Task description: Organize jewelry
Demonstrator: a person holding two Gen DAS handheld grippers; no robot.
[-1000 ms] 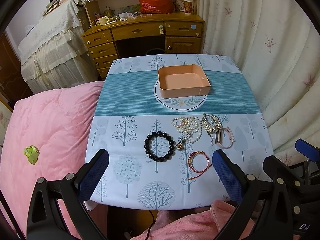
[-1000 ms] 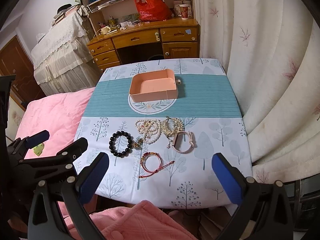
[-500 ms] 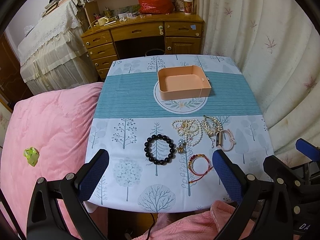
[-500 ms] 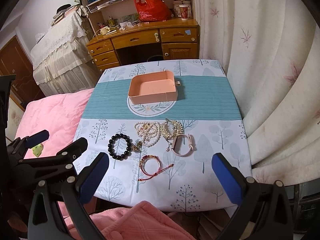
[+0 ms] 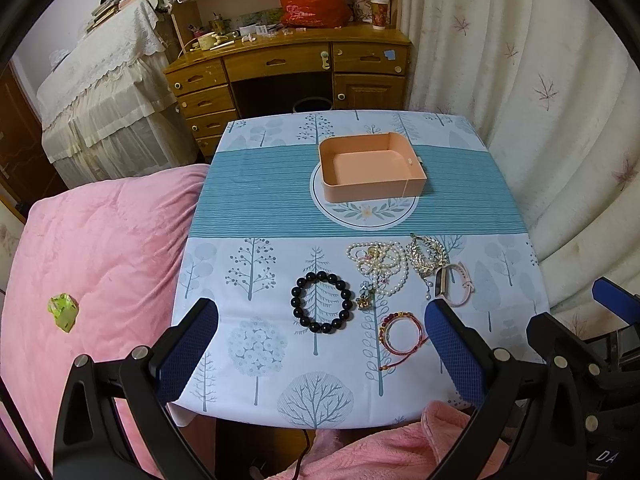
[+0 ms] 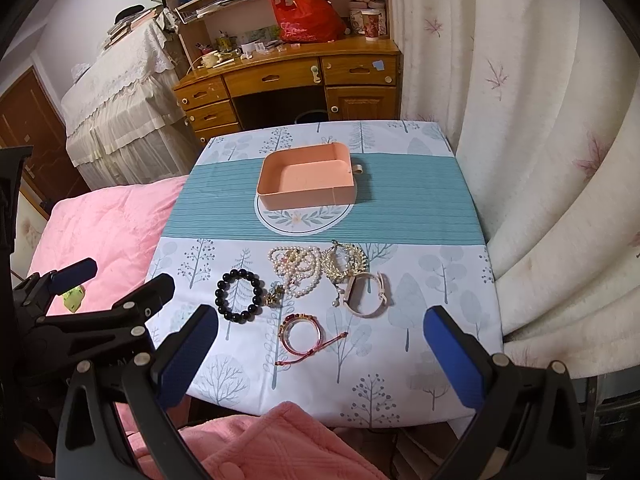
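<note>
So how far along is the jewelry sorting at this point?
Nothing looks done: the peach box holds no jewelry. Nothing is in hand either; the left claw and right claw are both open, short of the pieces. All of it is left: the black bead bracelet, pearl strands, gold chain piece, pink watch and red cord bracelet lie on the tablecloth.

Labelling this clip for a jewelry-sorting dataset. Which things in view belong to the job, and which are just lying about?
Job:
peach tray
black bead bracelet
pearl strand
gold bracelet
pink-strap watch
red cord bracelet

Lying about:
green wrapper on pink blanket
red bag on wooden desk
paper cup
</note>
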